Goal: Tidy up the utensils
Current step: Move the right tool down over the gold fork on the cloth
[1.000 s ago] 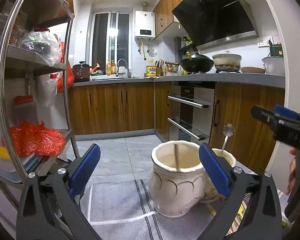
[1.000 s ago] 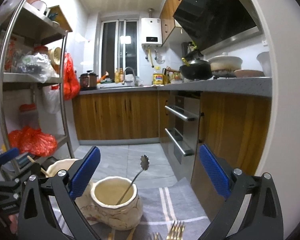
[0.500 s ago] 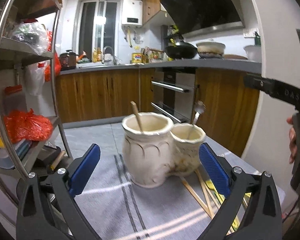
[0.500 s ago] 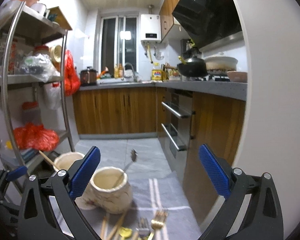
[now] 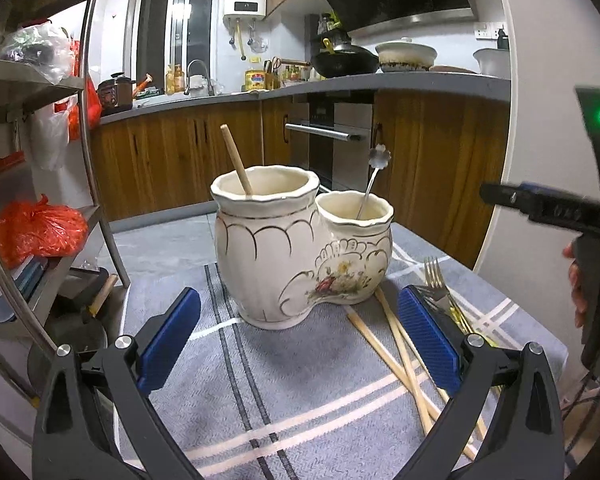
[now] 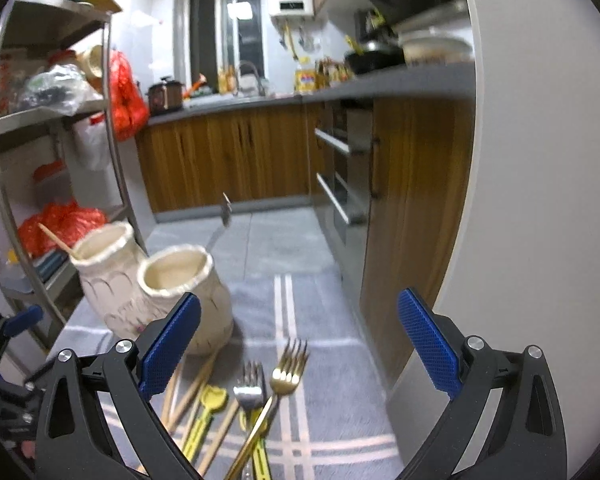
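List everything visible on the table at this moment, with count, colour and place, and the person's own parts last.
Double ceramic utensil holder: one, cream with gold trim, centre of the cloth.
Chopstick: one, wooden, standing in the larger compartment.
Spoon: one, silver, flower-ended handle, in the smaller compartment.
Loose chopsticks: several, wooden, lying right of the holder.
Forks: one gold, one silver, lying on the cloth.
Yellow utensils: count unclear, among the forks.
Table cloth: one, grey with white stripes.
Left gripper: blue fingers, open, empty.
Right gripper: blue fingers, open above the forks.
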### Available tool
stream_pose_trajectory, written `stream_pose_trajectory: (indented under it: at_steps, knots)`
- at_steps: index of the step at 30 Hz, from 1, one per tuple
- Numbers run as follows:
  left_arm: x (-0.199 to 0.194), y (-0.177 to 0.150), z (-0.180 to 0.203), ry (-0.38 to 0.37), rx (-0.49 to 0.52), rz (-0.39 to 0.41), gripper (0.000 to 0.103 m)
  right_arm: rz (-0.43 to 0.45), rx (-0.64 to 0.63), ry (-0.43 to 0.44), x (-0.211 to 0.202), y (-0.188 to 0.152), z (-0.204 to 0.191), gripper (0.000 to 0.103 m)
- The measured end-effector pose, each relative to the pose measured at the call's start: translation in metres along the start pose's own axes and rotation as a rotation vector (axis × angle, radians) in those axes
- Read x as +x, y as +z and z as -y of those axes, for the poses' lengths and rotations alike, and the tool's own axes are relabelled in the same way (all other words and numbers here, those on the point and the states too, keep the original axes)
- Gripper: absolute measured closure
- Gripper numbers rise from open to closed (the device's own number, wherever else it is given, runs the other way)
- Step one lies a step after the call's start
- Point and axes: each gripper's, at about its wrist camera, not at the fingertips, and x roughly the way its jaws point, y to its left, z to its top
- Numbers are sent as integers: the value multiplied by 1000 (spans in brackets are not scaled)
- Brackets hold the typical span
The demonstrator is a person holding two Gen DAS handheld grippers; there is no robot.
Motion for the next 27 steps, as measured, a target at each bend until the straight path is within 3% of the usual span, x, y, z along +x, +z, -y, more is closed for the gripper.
stream_pose_trajectory:
  at_steps: [5, 11, 19, 22, 27]
  knots:
    - [7, -2, 2, -5, 7, -27, 6, -133, 35, 3, 41, -13, 13, 5]
    - [16, -7, 10, -12, 40, -59, 6, -220, -35, 1, 68, -15, 7, 8]
    - [24, -9, 18, -27, 61, -90, 6, -359, -112, 39, 97, -25, -6, 51]
    - [25, -9, 20, -34, 71, -93, 6, -384, -92, 52, 103, -27, -1, 61]
    - [28, -9, 23, -38, 75, -102, 6, -395, -64, 108, 109, -25, 1, 66]
